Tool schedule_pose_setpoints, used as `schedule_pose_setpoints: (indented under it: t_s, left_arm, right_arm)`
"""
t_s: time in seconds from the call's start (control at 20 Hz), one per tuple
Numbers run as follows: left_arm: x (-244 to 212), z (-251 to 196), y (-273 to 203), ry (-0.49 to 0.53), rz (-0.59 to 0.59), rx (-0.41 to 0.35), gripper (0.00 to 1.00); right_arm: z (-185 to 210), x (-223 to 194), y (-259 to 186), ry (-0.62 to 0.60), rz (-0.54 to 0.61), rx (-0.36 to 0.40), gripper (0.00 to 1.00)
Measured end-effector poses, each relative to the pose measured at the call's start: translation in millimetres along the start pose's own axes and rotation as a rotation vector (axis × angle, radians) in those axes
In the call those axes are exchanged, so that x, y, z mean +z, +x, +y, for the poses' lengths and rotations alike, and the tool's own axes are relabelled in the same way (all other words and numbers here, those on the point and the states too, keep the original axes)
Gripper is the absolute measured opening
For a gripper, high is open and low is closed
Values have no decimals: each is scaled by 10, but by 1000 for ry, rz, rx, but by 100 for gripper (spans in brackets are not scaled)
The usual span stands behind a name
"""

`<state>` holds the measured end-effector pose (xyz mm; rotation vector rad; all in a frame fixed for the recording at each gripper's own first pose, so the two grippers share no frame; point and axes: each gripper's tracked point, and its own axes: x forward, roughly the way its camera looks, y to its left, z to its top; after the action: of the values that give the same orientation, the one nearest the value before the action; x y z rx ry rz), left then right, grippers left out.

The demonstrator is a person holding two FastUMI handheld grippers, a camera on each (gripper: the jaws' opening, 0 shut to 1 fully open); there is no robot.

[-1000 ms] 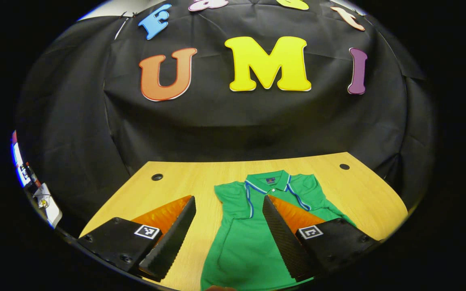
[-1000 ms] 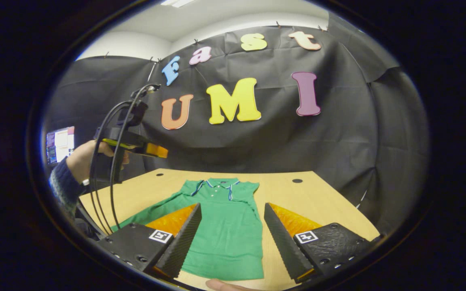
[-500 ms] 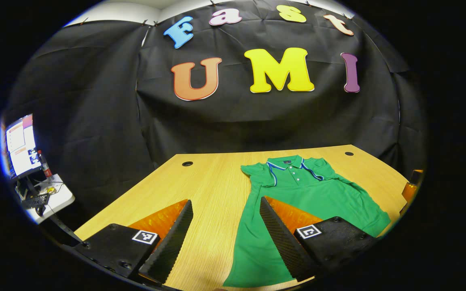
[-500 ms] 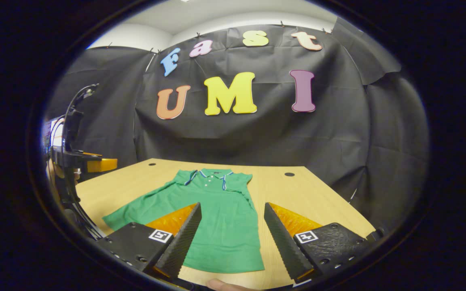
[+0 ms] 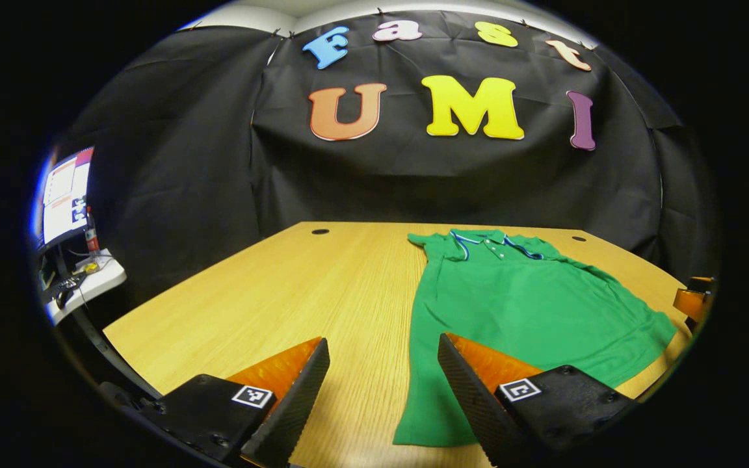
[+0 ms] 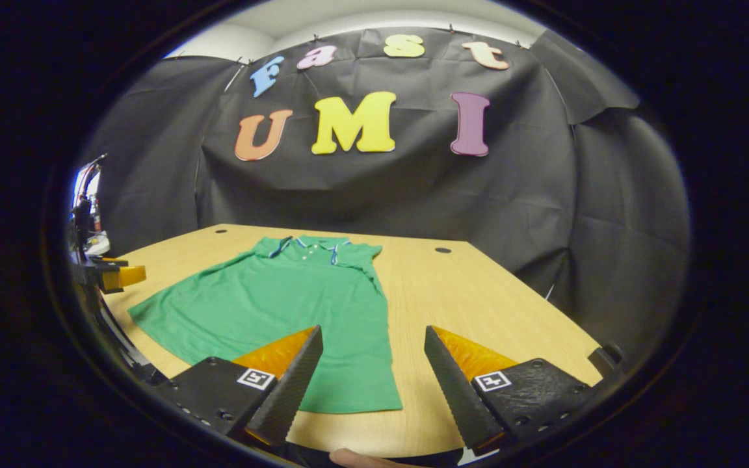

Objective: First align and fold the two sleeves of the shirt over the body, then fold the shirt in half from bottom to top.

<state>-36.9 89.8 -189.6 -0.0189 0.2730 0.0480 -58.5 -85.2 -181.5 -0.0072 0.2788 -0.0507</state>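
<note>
Both claws gape empty, left gripper (image 5: 381, 390) and right gripper (image 6: 371, 380), above the green short-sleeved polo shirt (image 6: 290, 305) flat on the light wooden table (image 5: 270, 299); thin fabric risks bunching if pinched unevenly.

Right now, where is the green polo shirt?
The green polo shirt lies flat on the wooden table, collar toward the black cloth wall, right of centre in the left gripper view, left of centre in the right gripper view.

Shirt (image 5: 517, 292) flat on table (image 5: 296, 286), collar twd wall.
</note>
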Motion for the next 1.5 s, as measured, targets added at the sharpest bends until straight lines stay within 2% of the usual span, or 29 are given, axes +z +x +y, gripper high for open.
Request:
schedule_pose_setpoints:
  t_s: [0.1,0.3,0.5,0.6,0.65,0.75,0.8,0.85,0.9,0.95,1.0,1.05,1.1,1.15,1.2,1.5]
  left_arm:
    - [-160,-71,-45,-16,33,-40,100]
    - [-281,-83,-84,13,46,-42,100]
    - [-332,-299,33,3,54,-93,100]
    - [-346,-266,96,49,46,-53,100]
    - [-375,-276,107,68,53,-44,100]
    - [-365,-316,98,63,61,-37,100]
    - [-358,-315,101,64,64,-30,95]
    - [-372,-311,126,58,71,-18,99]
    - [-356,-316,128,54,73,-8,73]
    - [-350,-335,122,52,76,-5,65]
    - [-358,-370,128,59,78,-14,52]
    - [-358,-405,130,64,79,-23,46]
    - [-356,-425,135,70,80,-26,38]
    - [-354,-411,141,64,80,-22,24]
    - [-339,-427,152,63,82,-25,10]
    - [-182,-539,119,54,67,-55,6]
  right_arm:
    - [36,-154,-17,1,46,17,95]
    - [6,-376,43,7,106,11,96]
    - [-10,-465,73,41,140,14,95]
    - [41,-464,122,74,146,36,96]
    - [33,-445,118,72,146,38,93]
    - [70,-450,121,69,145,55,95]
    - [116,-454,144,73,151,60,92]
    - [125,-436,154,77,146,60,83]
    - [128,-457,201,84,154,57,73]
    - [124,-438,213,103,153,54,61]
    - [156,-449,245,112,162,62,53]
    - [194,-432,274,102,163,74,31]
    - [240,-443,272,90,174,92,27]
    - [250,-429,270,84,176,90,11]
    - [253,-427,263,56,180,92,4]
    - [268,-300,155,90,169,131,0]
